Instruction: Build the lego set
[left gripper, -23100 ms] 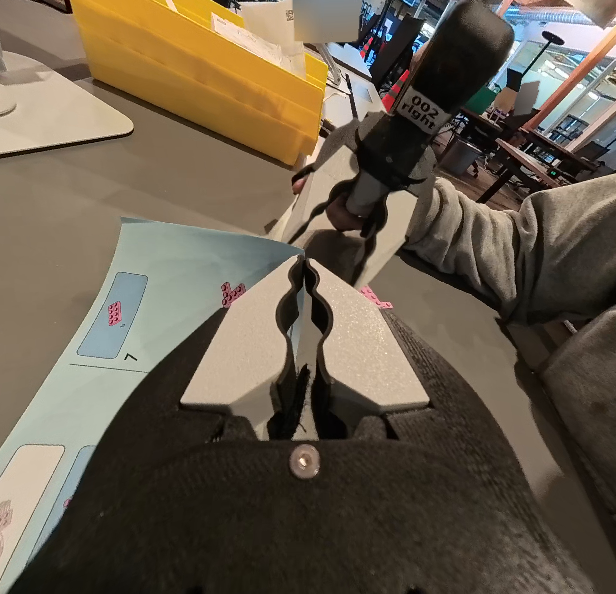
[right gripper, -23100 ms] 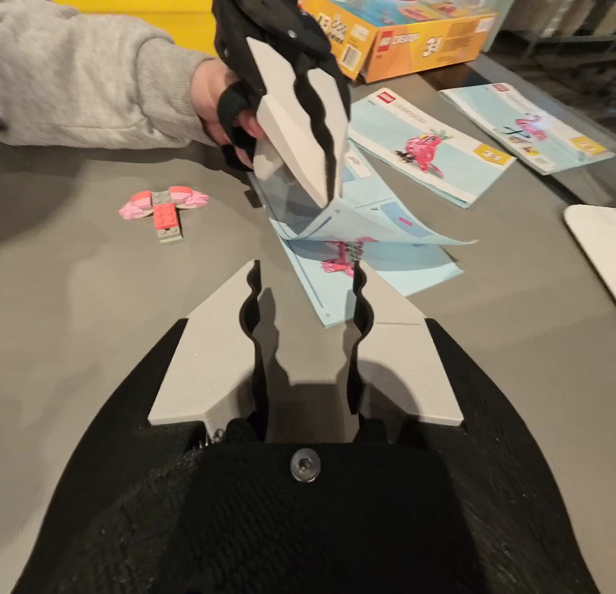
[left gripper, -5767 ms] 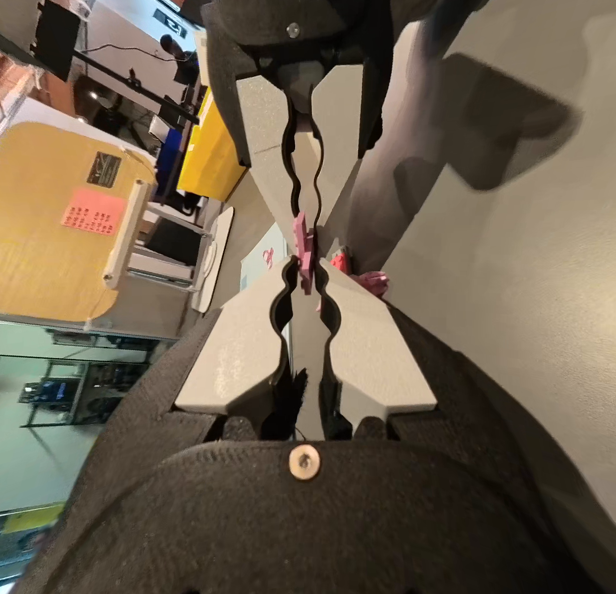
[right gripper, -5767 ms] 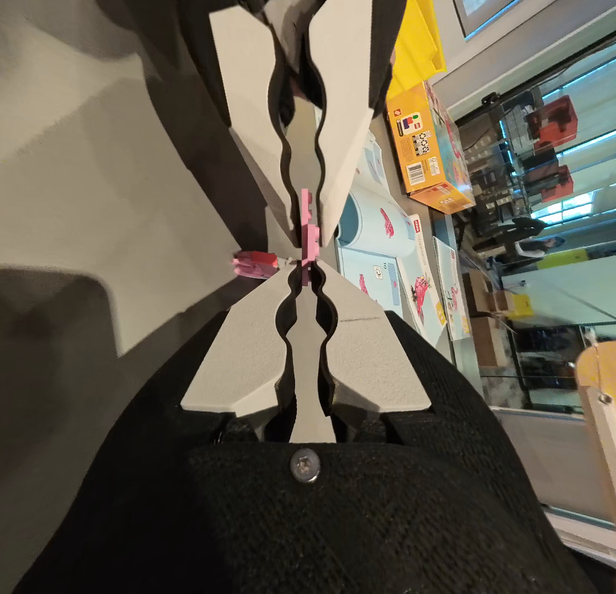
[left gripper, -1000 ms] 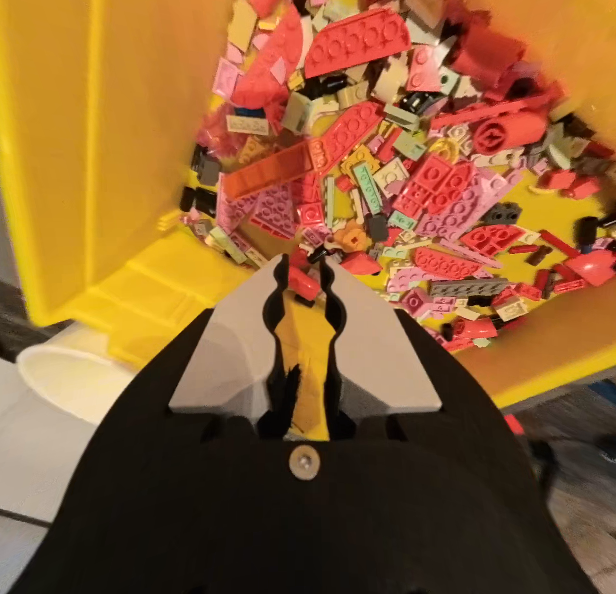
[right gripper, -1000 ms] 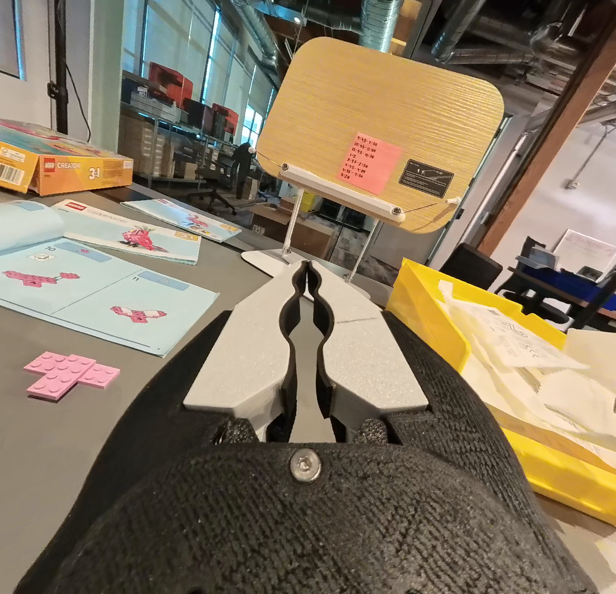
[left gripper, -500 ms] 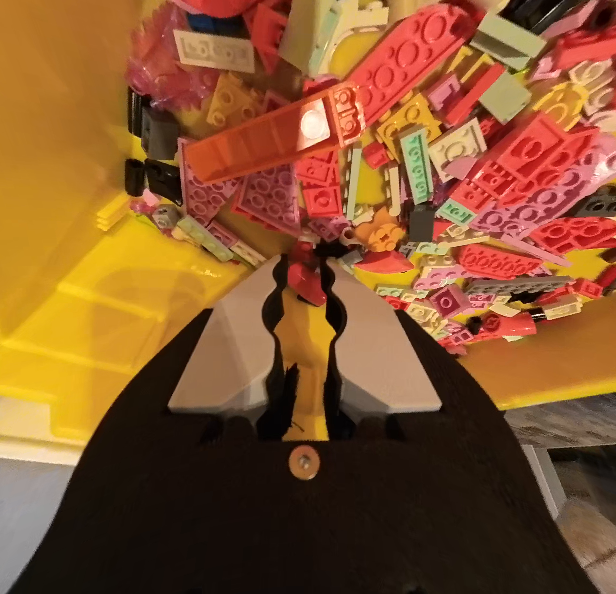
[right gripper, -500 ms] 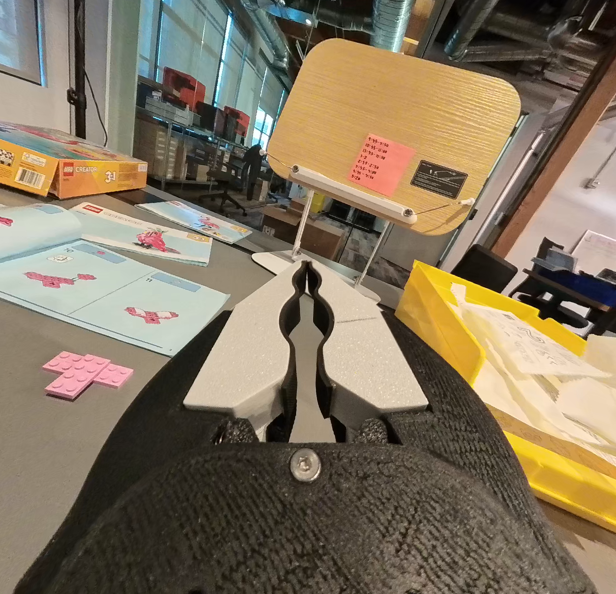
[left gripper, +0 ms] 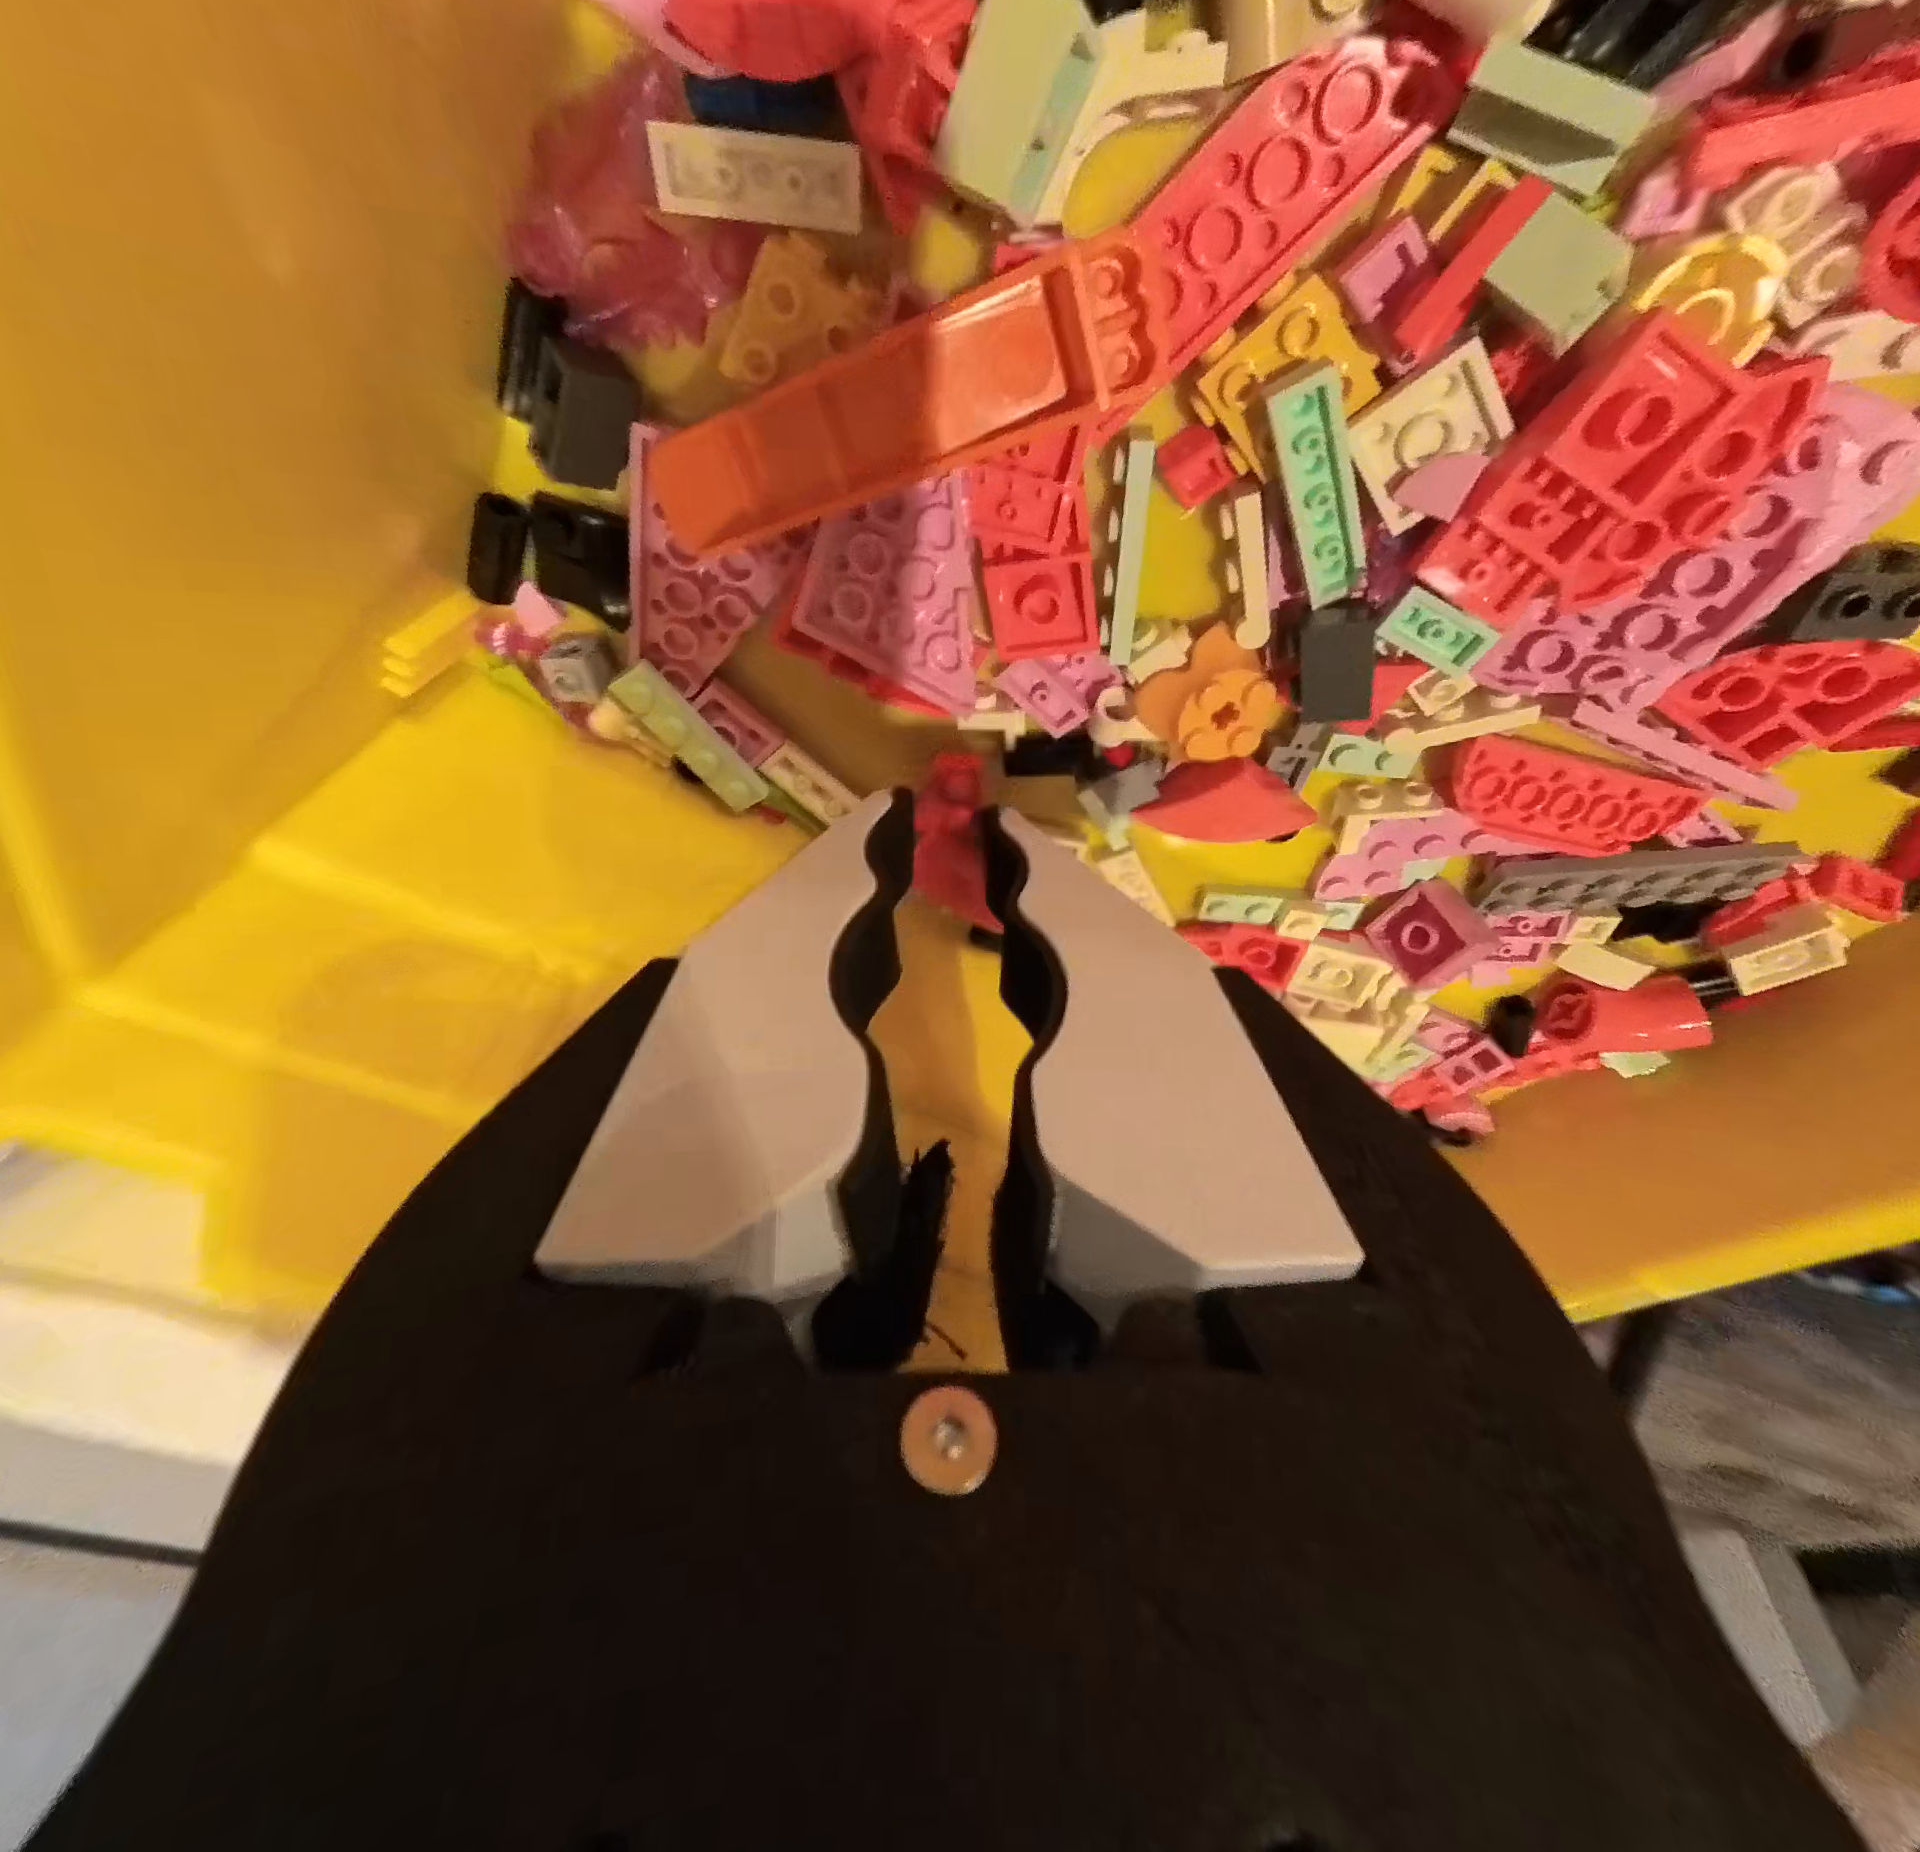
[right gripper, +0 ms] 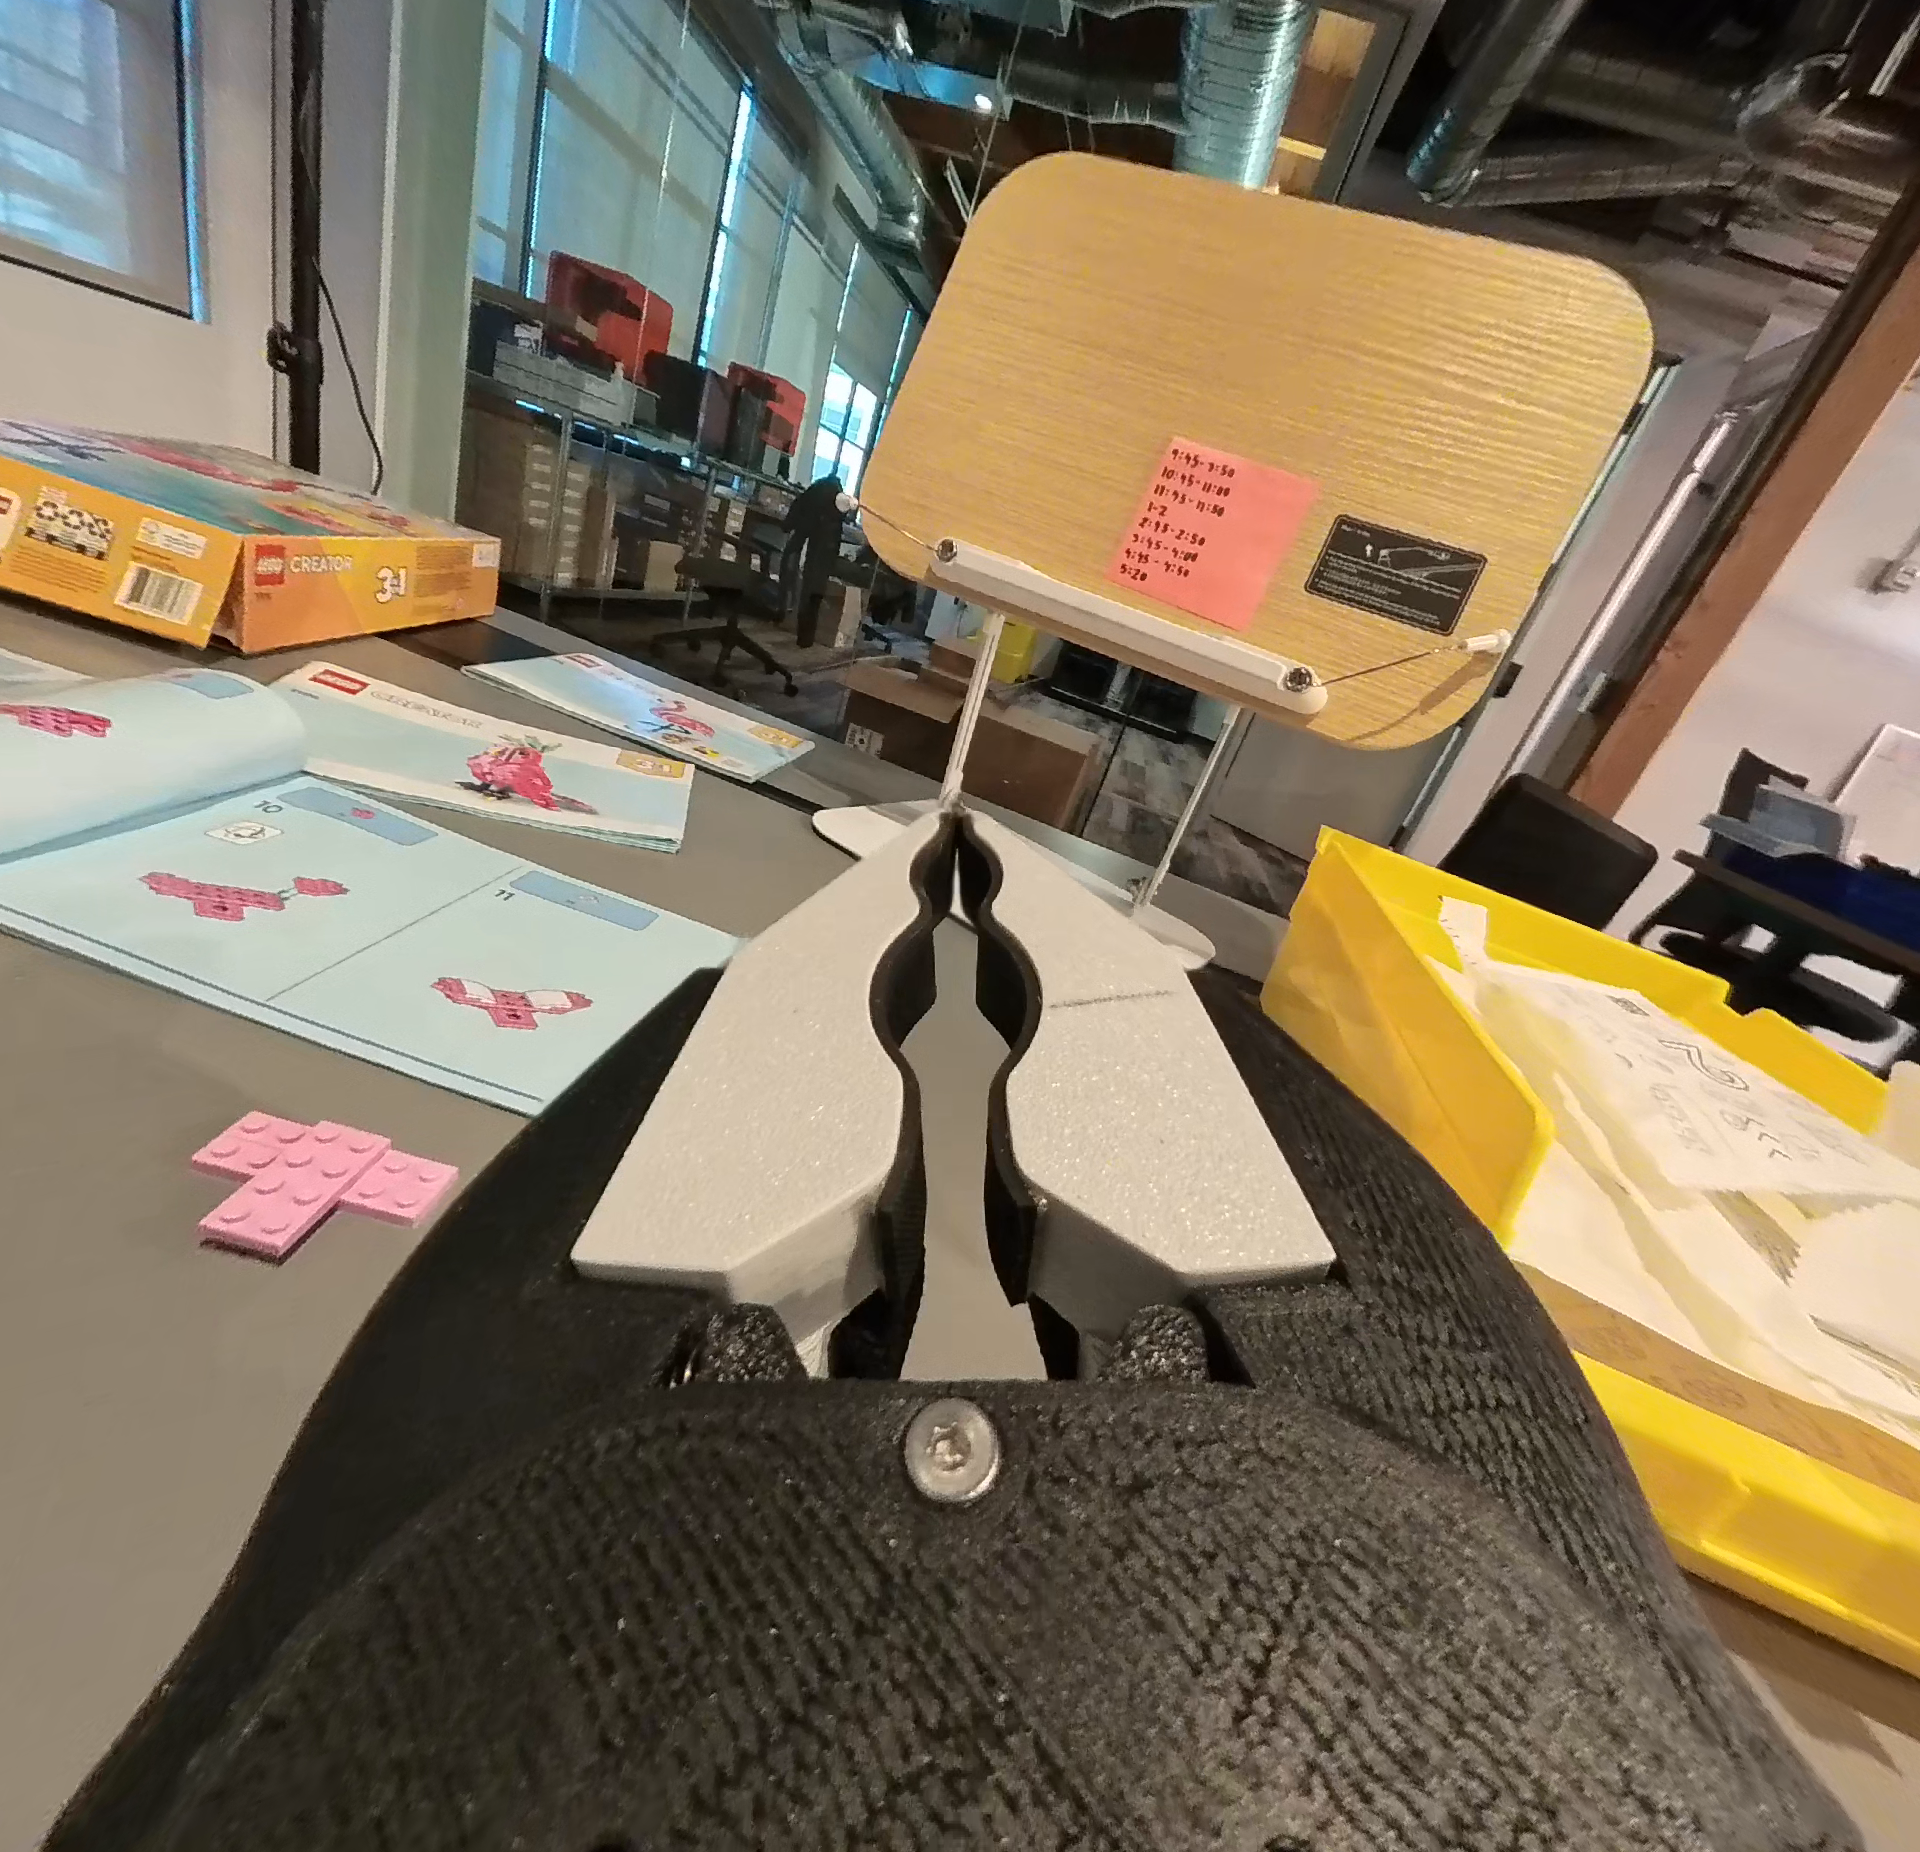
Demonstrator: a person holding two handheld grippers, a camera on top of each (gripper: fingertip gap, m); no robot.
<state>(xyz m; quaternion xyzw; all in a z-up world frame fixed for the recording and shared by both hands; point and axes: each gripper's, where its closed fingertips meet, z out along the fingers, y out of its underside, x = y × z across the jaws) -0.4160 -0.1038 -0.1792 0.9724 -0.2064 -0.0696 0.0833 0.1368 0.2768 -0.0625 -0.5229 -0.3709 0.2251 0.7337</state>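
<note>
**Picking a Red Piece From the Parts Bin**

You are working the left gripper (left gripper: 951,815) inside the yellow bin (left gripper: 239,472), which is holding a loose heap of red, pink, pale green and grey bricks. A small dark red piece (left gripper: 954,846) is sitting between the fingertips at the near edge of the heap. The jaws are standing narrowly apart with the piece in the gap; the picture is blurred there, so you cannot tell whether they are already clamping it or only framing it. A long orange sloped piece (left gripper: 883,410) is lying across the heap just beyond.

You are holding the right gripper (right gripper: 954,834) idle above the desk (right gripper: 156,1387), with its tips pressed together and nothing between them. The partial build, a flat pink cross of plates (right gripper: 317,1179), is lying on the desk to its left, just in front of the open instruction booklet (right gripper: 343,919). A second yellow bin (right gripper: 1392,1054) holding paper bags is standing to the right.

The step in hand appears to be fetching the next part. The next move is calling for a firm squeeze on the red piece alone, then a straight lift clear of the heap so that neighbouring bricks are not dragged along. After that, carry it to the pink cross and check placement against the open page.
</note>
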